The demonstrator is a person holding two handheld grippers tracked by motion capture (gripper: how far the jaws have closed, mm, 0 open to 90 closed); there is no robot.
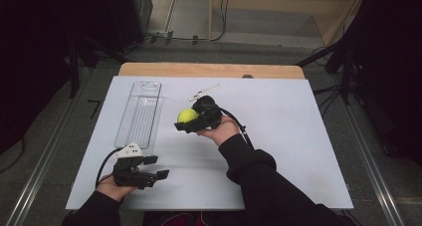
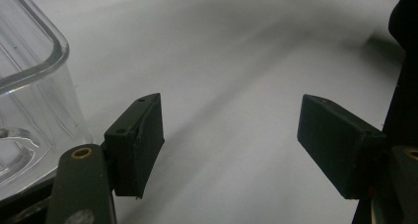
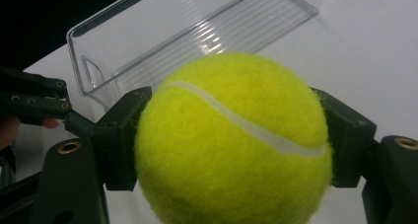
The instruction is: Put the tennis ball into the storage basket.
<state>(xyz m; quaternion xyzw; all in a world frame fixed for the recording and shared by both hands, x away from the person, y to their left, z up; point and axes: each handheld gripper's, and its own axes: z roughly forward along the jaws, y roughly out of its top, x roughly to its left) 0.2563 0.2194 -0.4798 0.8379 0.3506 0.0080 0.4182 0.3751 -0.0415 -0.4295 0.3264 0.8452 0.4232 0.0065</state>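
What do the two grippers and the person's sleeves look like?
Both grippers are black. The left gripper carries a pale grey three-cornered plate on top, and a black cable loops from it. Its fingers are flat, dark rectangular pads on arms with brass-coloured rivets. The right gripper has a thin grey plate and a black cable too. Both sleeves are black.

The table (image 1: 278, 136) is seen from above, facing forward and down. The clear tray (image 1: 140, 114) is shared by both close gripper views (each aimed along its jaws).
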